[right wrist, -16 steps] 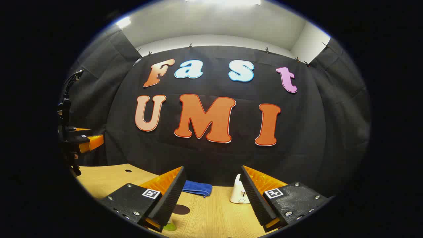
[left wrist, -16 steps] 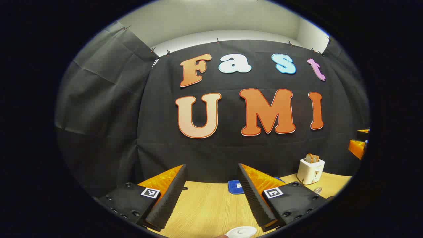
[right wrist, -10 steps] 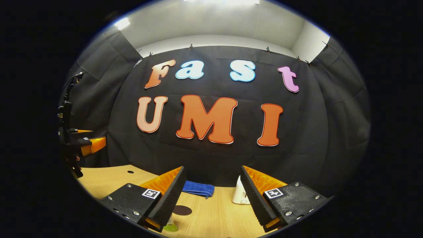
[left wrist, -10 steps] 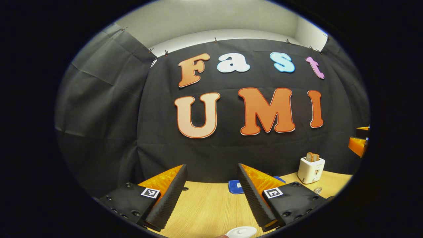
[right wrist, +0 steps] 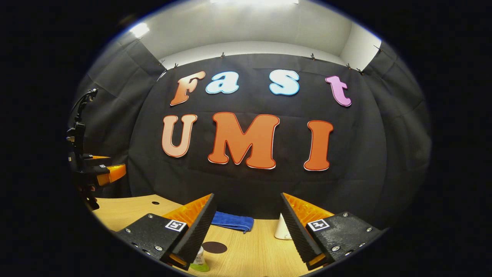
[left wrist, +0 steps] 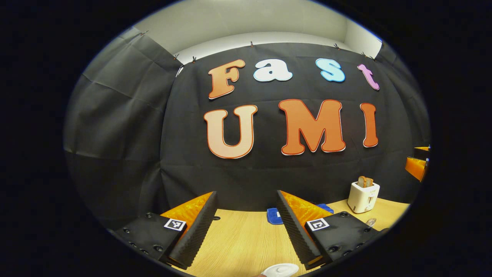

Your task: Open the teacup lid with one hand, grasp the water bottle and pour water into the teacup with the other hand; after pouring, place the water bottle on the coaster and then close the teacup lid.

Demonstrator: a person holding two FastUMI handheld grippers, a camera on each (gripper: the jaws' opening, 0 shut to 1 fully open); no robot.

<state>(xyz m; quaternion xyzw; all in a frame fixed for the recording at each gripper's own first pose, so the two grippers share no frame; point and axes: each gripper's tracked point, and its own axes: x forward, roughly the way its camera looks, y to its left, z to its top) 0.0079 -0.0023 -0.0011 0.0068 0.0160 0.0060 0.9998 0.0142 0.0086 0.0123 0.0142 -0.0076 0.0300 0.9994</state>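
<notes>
The left gripper (left wrist: 246,227) is held above the wooden bench (left wrist: 242,242). Its two fingers (left wrist: 196,227) are spread wide apart, and nothing is held between them. Just below them, at the very bottom of the left gripper view, a round white teacup lid (left wrist: 280,270) is seen on the near part of the bench. The cup under it cannot be made out. A blue cloth (left wrist: 273,215) is seen lying near the back edge of the bench, partly hidden by one finger. A white toaster (left wrist: 363,197) with a slice of bread in it is set near the back right corner. A small shiny thing (left wrist: 370,221) lies in front of the toaster, but it is too small to tell what it is.

In the right gripper view, the right gripper (right wrist: 246,231) is also held above the bench, and its fingers (right wrist: 298,231) are spread wide with nothing between them. A water bottle (right wrist: 199,261) with a green label is seen at the bottom, partly hidden behind the left finger. Just beside it, a dark round coaster (right wrist: 214,247) lies flat on the bench, apart from the bottle. The blue cloth is seen farther back, near the back edge, and the toaster is partly hidden behind the right finger. The left gripper is seen far off at the left edge of this view, held up over the left side of the bench.
</notes>
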